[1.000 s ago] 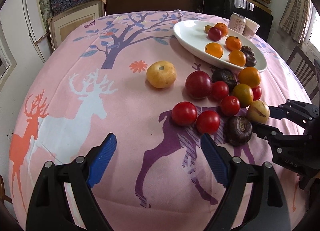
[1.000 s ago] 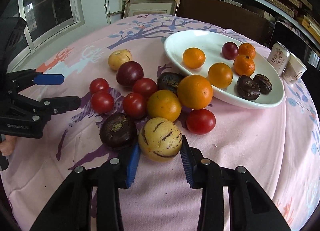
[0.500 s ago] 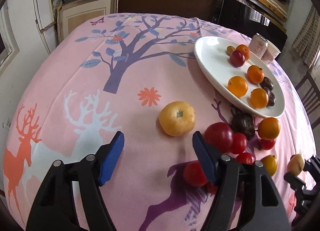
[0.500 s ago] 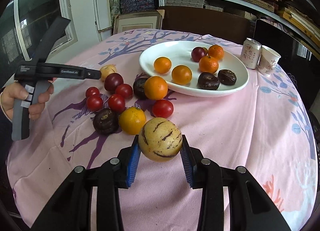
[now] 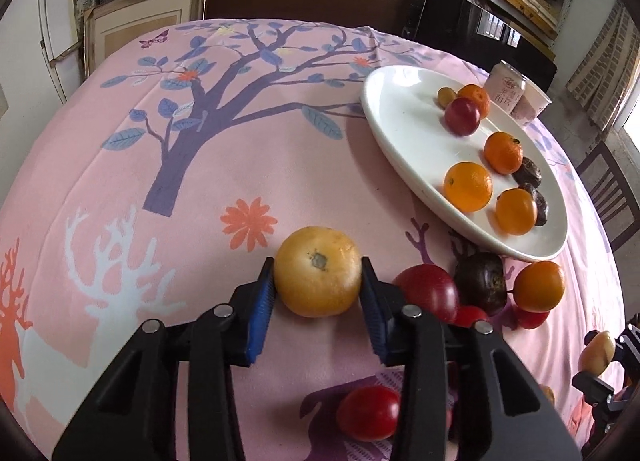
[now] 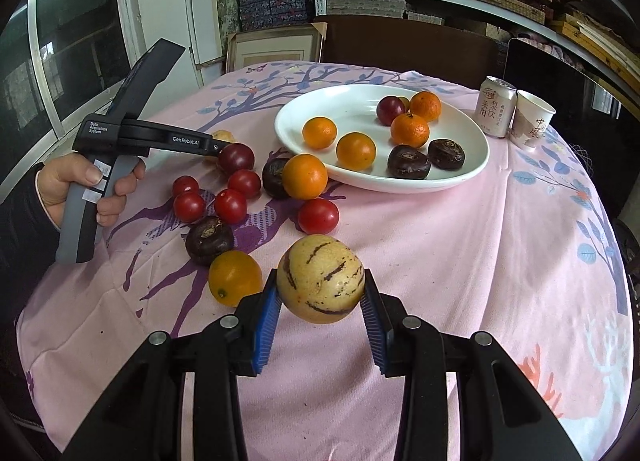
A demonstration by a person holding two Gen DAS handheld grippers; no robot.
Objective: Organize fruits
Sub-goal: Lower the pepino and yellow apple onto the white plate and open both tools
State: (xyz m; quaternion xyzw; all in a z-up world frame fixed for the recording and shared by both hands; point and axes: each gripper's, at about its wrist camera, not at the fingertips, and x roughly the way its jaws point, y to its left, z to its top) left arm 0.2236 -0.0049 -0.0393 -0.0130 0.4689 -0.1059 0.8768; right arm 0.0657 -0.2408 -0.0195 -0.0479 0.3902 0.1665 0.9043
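Observation:
A round yellow-orange fruit (image 5: 318, 281) sits on the pink cloth left of the loose pile. My left gripper (image 5: 317, 264) has it between its blue pads; the jaws are closing and both pads touch its sides. Seen from the right wrist, a hand (image 6: 80, 189) holds that left gripper (image 6: 216, 147). My right gripper (image 6: 320, 277) is shut on a pale yellow purple-striped melon (image 6: 320, 285), held above the cloth. Red tomatoes (image 6: 230, 205), dark round fruits (image 6: 208, 239) and oranges (image 6: 304, 176) lie loose in front of the white plate (image 6: 352, 109), which holds several fruits.
A drink can (image 6: 494, 105) and a paper cup (image 6: 532, 125) stand behind the plate's right end. A wooden chair (image 5: 612, 189) is beside the table on the right. Shelves and a framed picture stand beyond the far edge.
My left gripper moved away from the tomatoes toward the yellow-orange fruit, and its jaws narrowed until they touched it. My right gripper lifted the striped melon off the cloth and drew back.

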